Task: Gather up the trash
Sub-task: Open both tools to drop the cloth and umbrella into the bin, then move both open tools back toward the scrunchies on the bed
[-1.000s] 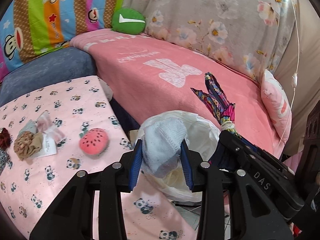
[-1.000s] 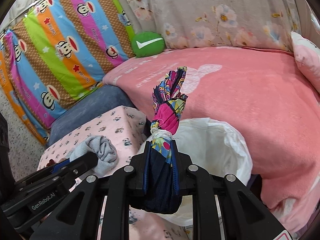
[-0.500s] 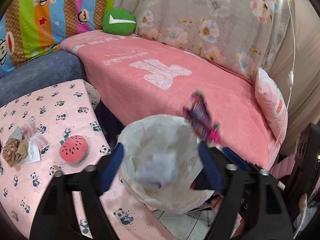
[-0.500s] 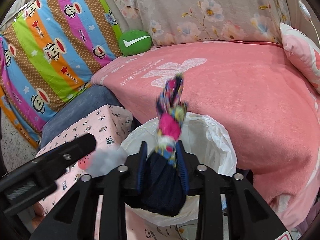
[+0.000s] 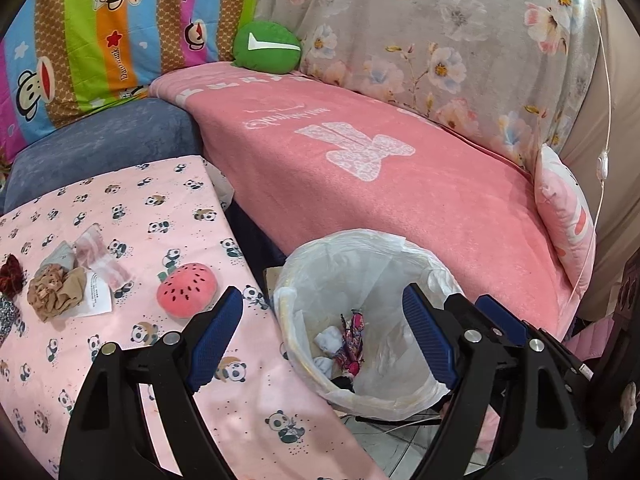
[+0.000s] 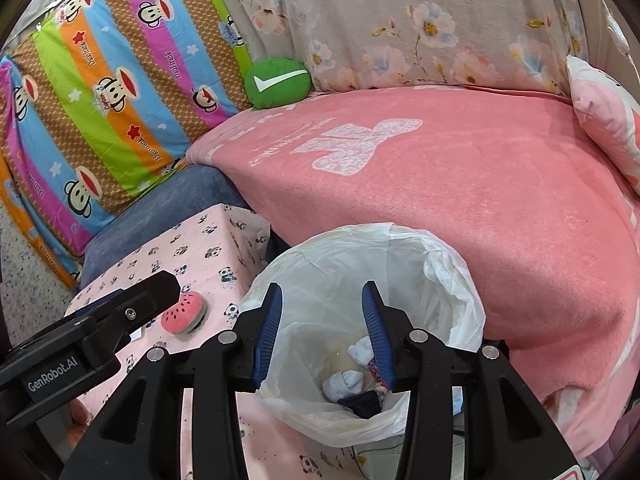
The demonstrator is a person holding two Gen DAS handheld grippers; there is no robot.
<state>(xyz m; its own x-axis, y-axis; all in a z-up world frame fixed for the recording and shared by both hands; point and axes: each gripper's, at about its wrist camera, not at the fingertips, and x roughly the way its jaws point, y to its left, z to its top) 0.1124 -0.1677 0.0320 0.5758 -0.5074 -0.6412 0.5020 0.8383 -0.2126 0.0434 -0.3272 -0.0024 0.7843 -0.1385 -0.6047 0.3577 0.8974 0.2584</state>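
Observation:
A bin lined with a white bag [image 5: 416, 264] stands between the panda-cloth table and the pink sofa; it also shows in the right wrist view [image 6: 440, 264]. Inside lie a grey-white sock [image 5: 329, 338] and a colourful cloth bundle [image 5: 354, 340], seen too in the right wrist view as the sock [image 6: 348, 380] and a dark part of the bundle [image 6: 362, 400]. My left gripper [image 5: 322, 340] is open and empty above the bin. My right gripper [image 6: 322, 330] is open and empty above the bin.
On the panda-cloth table [image 5: 120, 208] lie a watermelon plush [image 5: 186, 290], a brown scrunchie [image 5: 54, 292], a clear wrapper [image 5: 100, 256], a paper slip and a dark red scrunchie [image 5: 10, 280]. The pink sofa [image 5: 400, 184] holds a green cushion [image 5: 266, 46].
Both grippers opened over the bin. The sock left my left gripper and the colourful bundle left my right gripper; both now lie in the bin.

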